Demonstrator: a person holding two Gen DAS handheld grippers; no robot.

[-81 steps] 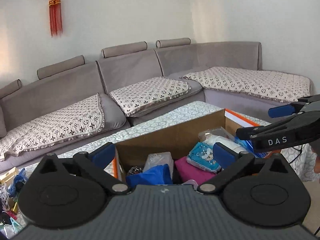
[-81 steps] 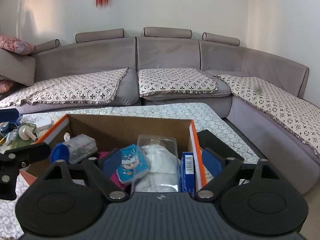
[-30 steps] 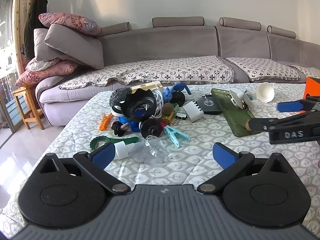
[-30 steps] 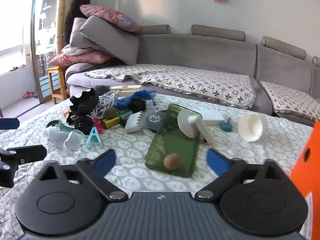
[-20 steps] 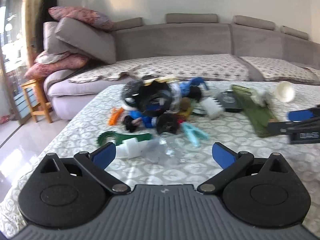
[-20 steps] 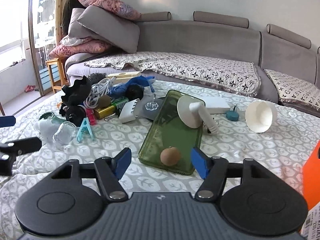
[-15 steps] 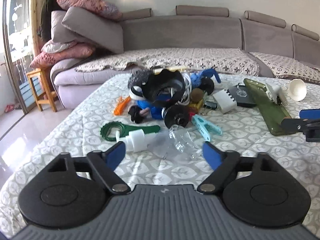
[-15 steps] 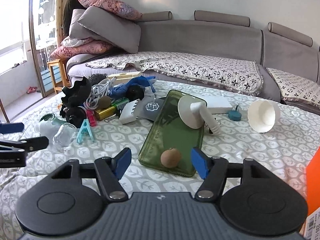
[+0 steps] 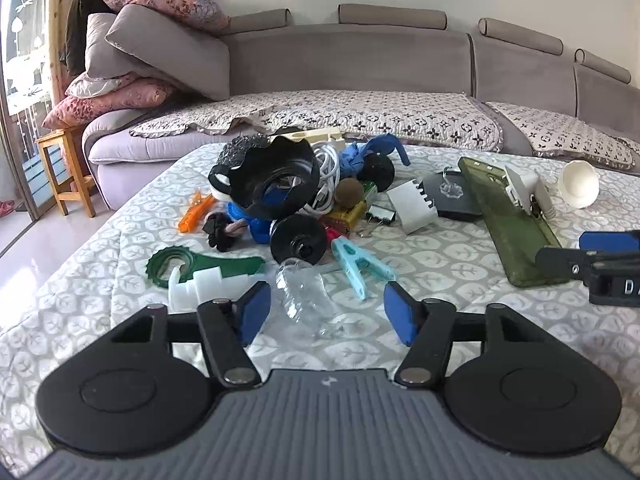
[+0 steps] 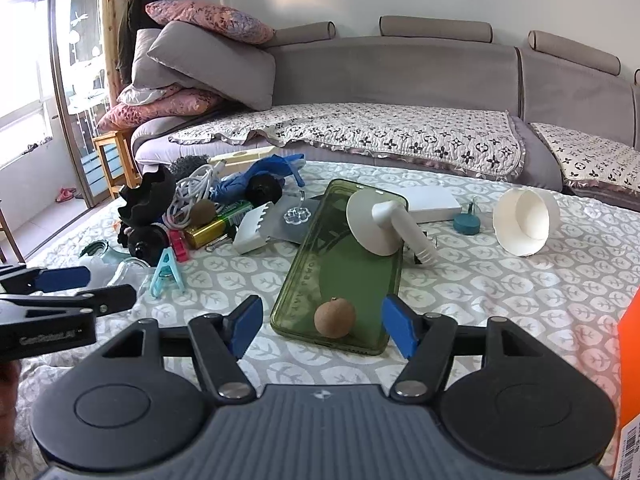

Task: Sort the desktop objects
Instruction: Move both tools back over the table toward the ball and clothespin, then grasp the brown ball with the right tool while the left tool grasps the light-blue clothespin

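A pile of small objects lies on the patterned table. My left gripper (image 9: 326, 314) is open and empty, its jaws on either side of a clear plastic bottle (image 9: 304, 292) lying on the cloth. A teal clothes peg (image 9: 362, 266) and a green opener (image 9: 188, 264) lie beside it. My right gripper (image 10: 322, 322) is open and empty, its jaws on either side of the near end of a green phone case (image 10: 344, 256) with a small brown ball (image 10: 334, 317) on it. A white suction hook (image 10: 384, 226) rests on the case.
A black ruffled mould (image 9: 272, 184), white cable (image 9: 326, 164), batteries (image 10: 216, 228), a white comb-like block (image 10: 252, 230), a white paper cup (image 10: 524, 222) and a white box (image 10: 434, 202) lie around. An orange box edge (image 10: 629, 380) stands at right. A grey sofa (image 10: 400, 80) lies behind.
Both grippers swung from the cardboard box to the object pile, then moved closer and lower. Both jaws narrowed partly, the left around the clear bottle, the right around the phone case's near end.
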